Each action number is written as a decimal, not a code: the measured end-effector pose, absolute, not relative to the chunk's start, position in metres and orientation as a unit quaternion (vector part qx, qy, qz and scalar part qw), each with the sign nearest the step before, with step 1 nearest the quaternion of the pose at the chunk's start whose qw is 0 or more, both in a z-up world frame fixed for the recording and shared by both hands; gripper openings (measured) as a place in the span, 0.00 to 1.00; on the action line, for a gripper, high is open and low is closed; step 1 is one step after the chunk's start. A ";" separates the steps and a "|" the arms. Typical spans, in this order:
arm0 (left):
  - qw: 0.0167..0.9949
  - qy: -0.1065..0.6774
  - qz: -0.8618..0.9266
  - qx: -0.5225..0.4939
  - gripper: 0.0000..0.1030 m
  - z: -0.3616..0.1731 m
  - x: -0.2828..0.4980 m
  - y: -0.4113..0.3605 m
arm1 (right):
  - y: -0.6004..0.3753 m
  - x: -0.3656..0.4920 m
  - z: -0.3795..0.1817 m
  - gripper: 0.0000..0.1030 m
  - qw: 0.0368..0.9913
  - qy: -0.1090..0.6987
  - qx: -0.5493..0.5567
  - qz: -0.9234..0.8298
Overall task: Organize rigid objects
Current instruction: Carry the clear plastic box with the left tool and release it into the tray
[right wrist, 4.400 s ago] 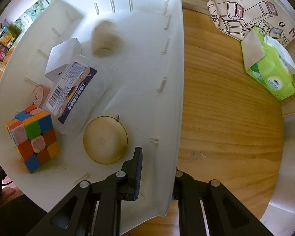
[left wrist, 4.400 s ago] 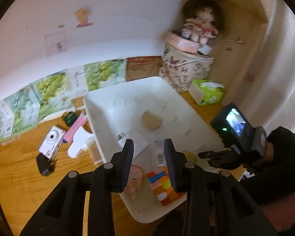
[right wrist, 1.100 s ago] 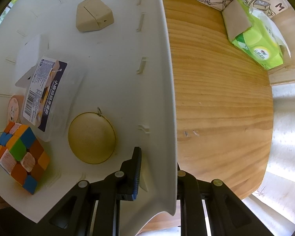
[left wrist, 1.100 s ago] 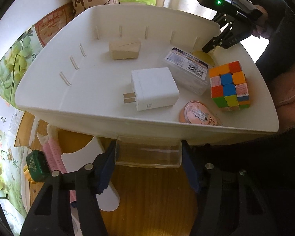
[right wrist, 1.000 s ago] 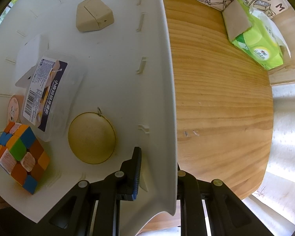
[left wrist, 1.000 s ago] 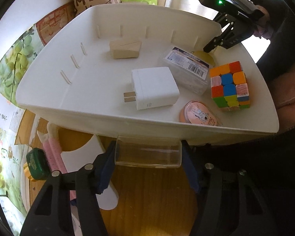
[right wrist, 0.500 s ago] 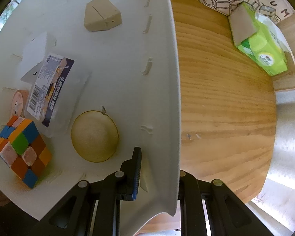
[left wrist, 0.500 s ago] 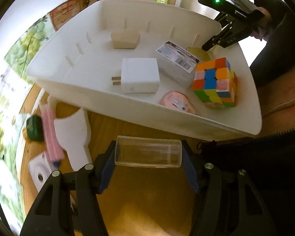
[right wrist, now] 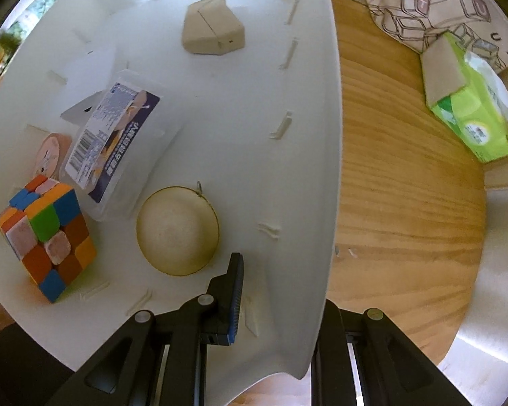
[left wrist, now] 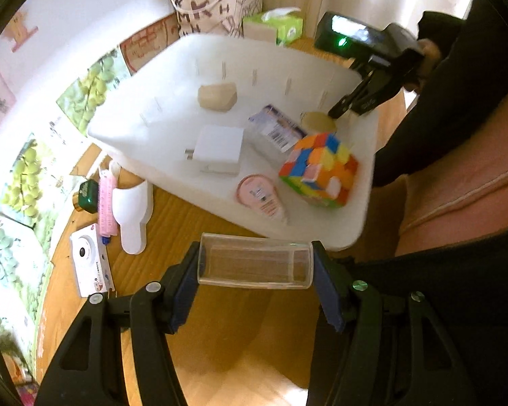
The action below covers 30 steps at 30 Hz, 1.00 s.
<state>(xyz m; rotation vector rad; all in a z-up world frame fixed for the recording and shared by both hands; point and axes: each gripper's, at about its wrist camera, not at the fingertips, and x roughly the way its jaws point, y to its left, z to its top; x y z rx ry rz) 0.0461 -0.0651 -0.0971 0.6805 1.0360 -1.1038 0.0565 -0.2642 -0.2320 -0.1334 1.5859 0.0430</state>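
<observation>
My left gripper [left wrist: 255,265] is shut on a clear plastic container [left wrist: 255,260] held crosswise between its pads, above the wooden table and just in front of the white tray [left wrist: 365,203]. The tray holds a colour cube [left wrist: 321,172], a white charger [left wrist: 220,150], a labelled clear box [left wrist: 277,130], a pink round tin [left wrist: 259,193], a beige block [left wrist: 217,96] and a yellowish disc [right wrist: 177,230]. My right gripper [right wrist: 281,304] points down and is shut on the tray's wall [right wrist: 304,169], one finger inside near the disc, the other hidden outside.
Left of the tray lie a white camera [left wrist: 89,264], a pink stick [left wrist: 105,203], a white curved piece [left wrist: 132,213] and a green bottle [left wrist: 86,193]. A green tissue pack [right wrist: 470,101] and a printed bag [left wrist: 216,10] stand behind. A person's dark sleeve [left wrist: 457,101] fills the right.
My left gripper has risen and drawn back from under the tray's near edge with the clear container in it. The right gripper keeps its hold on the tray wall.
</observation>
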 end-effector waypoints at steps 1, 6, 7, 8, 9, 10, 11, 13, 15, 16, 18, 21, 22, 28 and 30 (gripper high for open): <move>0.678 0.458 -0.490 0.300 0.63 -0.092 0.042 -0.067 | -0.265 0.056 -0.231 0.19 0.701 0.711 -0.060 0.023; 0.699 0.436 -0.491 0.283 0.63 -0.062 0.024 -0.076 | -0.266 0.054 -0.226 0.19 0.704 0.706 -0.068 0.037; 0.704 0.431 -0.491 0.279 0.63 -0.058 0.021 -0.078 | -0.266 0.054 -0.225 0.19 0.705 0.705 -0.069 0.038; 0.708 0.427 -0.491 0.275 0.63 -0.053 0.019 -0.080 | -0.266 0.054 -0.224 0.19 0.705 0.704 -0.072 0.041; 0.713 0.423 -0.490 0.270 0.63 -0.048 0.017 -0.082 | -0.265 0.054 -0.224 0.19 0.706 0.703 -0.075 0.043; 0.717 0.419 -0.489 0.267 0.63 -0.044 0.015 -0.084 | -0.265 0.053 -0.223 0.19 0.705 0.703 -0.079 0.044; 0.722 0.413 -0.488 0.264 0.63 -0.039 0.013 -0.087 | -0.264 0.053 -0.222 0.19 0.706 0.702 -0.082 0.045; 0.729 0.404 -0.487 0.261 0.63 -0.033 0.009 -0.093 | -0.264 0.052 -0.221 0.19 0.707 0.701 -0.084 0.047; 0.735 0.397 -0.487 0.257 0.63 -0.028 0.008 -0.099 | -0.264 0.051 -0.219 0.19 0.708 0.699 -0.083 0.049; 0.740 0.392 -0.484 0.255 0.63 -0.027 0.009 -0.103 | -0.265 0.050 -0.218 0.19 0.709 0.698 -0.082 0.049; 0.749 0.388 -0.476 0.250 0.63 -0.026 0.013 -0.109 | -0.267 0.047 -0.216 0.19 0.712 0.696 -0.079 0.051; 0.762 0.383 -0.467 0.232 0.63 -0.025 0.022 -0.120 | -0.269 0.046 -0.214 0.19 0.714 0.694 -0.077 0.053; 0.766 0.381 -0.465 0.230 0.63 -0.025 0.024 -0.122 | -0.270 0.045 -0.213 0.19 0.714 0.694 -0.076 0.054; 0.793 0.387 -0.432 0.186 0.63 -0.035 0.048 -0.137 | -0.279 0.044 -0.211 0.19 0.717 0.690 -0.077 0.062; 0.804 0.395 -0.413 0.162 0.63 -0.040 0.057 -0.140 | -0.280 0.045 -0.210 0.19 0.717 0.689 -0.079 0.064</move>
